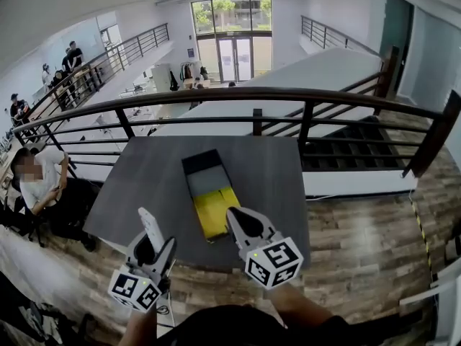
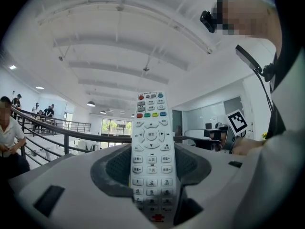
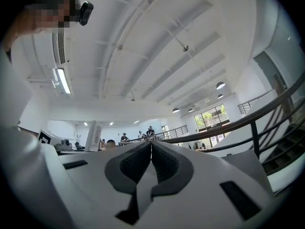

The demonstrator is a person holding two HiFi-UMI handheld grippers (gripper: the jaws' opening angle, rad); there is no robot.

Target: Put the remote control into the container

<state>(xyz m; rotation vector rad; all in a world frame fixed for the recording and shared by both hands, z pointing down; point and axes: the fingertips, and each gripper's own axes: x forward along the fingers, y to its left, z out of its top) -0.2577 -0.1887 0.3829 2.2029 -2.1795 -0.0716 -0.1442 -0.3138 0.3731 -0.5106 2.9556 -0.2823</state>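
At the lower left of the head view, the white remote control (image 1: 149, 223) stands up out of the left gripper (image 1: 153, 246), which pinches it by its lower end. Most of its length sticks out past the jaws. In the left gripper view the key side faces the camera, with number keys low between the grey pads, a round pad of arrows in the middle and a row of coloured buttons near the top. The remote sits just left of centre in that frame and points up toward the ceiling.

To its right in the head view, and clearly apart from it, the container (image 1: 214, 211) lies on the dark grey table (image 1: 277, 168). It is a long open box, dark at the far end, grey in the middle and yellow at the near end. The remote is outside it, over the table's near edge.

Right of the remote, the right gripper (image 1: 240, 219) shows against the near right corner of the container. Its jaws are pressed together with nothing between them, as the right gripper view shows plainly. How high it hangs above the box cannot be told.

Beyond the table a dark metal railing (image 1: 252, 95) crosses the upper middle of the frame. A seated person (image 1: 42, 186) is at the left edge, below the level of the table. Wood-patterned floor (image 1: 360, 244) fills the lower right, and more people (image 1: 72, 56) stand along a walkway at the upper left.
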